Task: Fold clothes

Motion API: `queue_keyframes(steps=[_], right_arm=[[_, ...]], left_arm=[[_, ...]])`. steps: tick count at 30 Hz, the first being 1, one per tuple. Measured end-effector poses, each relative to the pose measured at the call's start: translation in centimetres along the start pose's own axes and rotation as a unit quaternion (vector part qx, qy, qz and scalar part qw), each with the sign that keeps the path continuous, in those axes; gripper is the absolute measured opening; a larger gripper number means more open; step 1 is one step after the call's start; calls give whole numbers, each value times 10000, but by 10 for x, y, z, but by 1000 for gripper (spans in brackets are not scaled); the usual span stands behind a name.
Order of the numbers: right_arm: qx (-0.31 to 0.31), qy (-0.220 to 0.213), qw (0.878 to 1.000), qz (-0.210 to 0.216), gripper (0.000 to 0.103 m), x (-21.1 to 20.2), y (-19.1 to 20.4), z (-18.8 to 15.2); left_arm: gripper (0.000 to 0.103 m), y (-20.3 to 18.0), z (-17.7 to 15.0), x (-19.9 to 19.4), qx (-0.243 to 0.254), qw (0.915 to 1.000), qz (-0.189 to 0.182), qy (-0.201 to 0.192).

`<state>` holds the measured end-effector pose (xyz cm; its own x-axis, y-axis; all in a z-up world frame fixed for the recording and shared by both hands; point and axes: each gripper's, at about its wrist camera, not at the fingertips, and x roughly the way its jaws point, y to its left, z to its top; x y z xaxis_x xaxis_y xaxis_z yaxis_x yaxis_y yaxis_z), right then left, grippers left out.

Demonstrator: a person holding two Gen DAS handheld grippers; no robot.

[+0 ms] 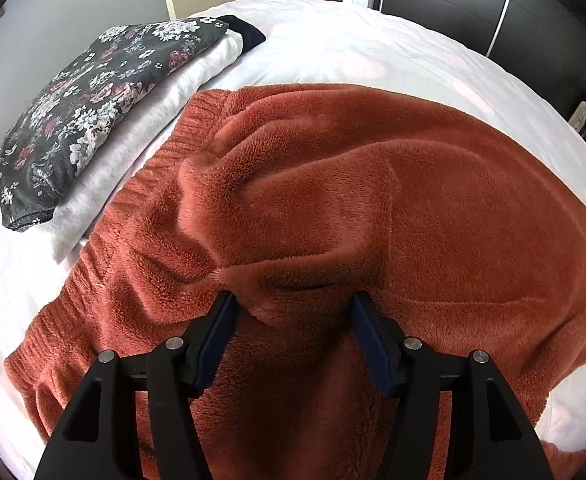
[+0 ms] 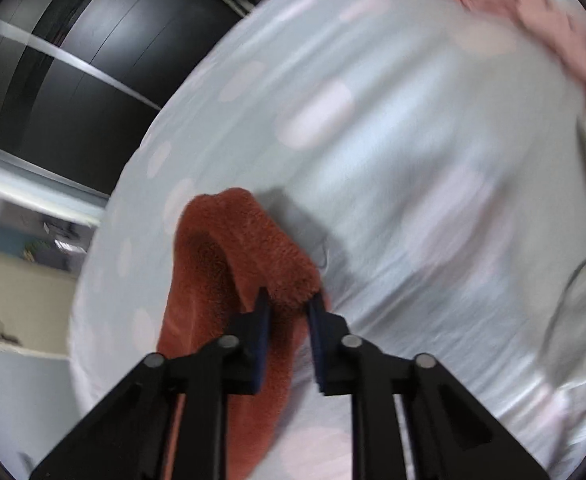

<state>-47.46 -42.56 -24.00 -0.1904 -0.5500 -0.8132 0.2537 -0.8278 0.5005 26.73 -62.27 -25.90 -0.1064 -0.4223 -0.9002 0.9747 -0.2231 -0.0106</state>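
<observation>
Rust-coloured fleece trousers (image 1: 373,184) lie spread across a white polka-dot bed cover (image 1: 333,52), their ribbed elastic waistband (image 1: 141,184) turned toward a pile of already folded clothes (image 1: 93,92) at the bed's far corner, a dark floral garment on top. The left gripper (image 1: 293,304) points steeply down with its jaws spread around a raised bunch of fleece; the blue pads flank the fold, and whether they press it cannot be told, so this reads as a loose hold meant to anchor the cloth. In the blurred right wrist view, the right gripper (image 2: 289,304) has its jaws pressed close together on a doubled edge of the same fleece (image 2: 229,248), lifted clear of the cover so that it arches over itself. That pinch likely serves to carry one part of the trousers across the rest for a fold. Pink and grey fabrics (image 2: 533,8) sit at the far edge of the bed, probably awaiting their turn.
</observation>
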Motion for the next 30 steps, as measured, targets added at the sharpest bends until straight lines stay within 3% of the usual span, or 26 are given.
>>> queue_keyframes(steps=[6,10,14,18,21,23,30], right_arm=[[-1104,-827,9901,-244,12,-68,25,-12],[-789,-234,9941,-704,13,-54,-22,-30],[-269,341,9968,-672,19,-50,-63,-40],[-412,467,9957,-685,29,-66,-67,-36],[-539,229,9964,-605,29,-90,-59,-19],[-604,90,9968,-515,38,-101,-53,-13],[-1041,194,9934,-436,41,-70,-38,10]], left_arm=[[62,7,-1,1,-183,9996,-171,86],[62,8,-1,1,-248,9994,-212,124],[62,11,-3,0,-320,9990,-266,168],[62,13,-5,1,-424,9984,-302,206],[62,9,-5,2,-377,9989,-217,191],[62,6,-6,2,-336,9991,-164,175],[64,2,-10,8,-296,9994,-104,143]])
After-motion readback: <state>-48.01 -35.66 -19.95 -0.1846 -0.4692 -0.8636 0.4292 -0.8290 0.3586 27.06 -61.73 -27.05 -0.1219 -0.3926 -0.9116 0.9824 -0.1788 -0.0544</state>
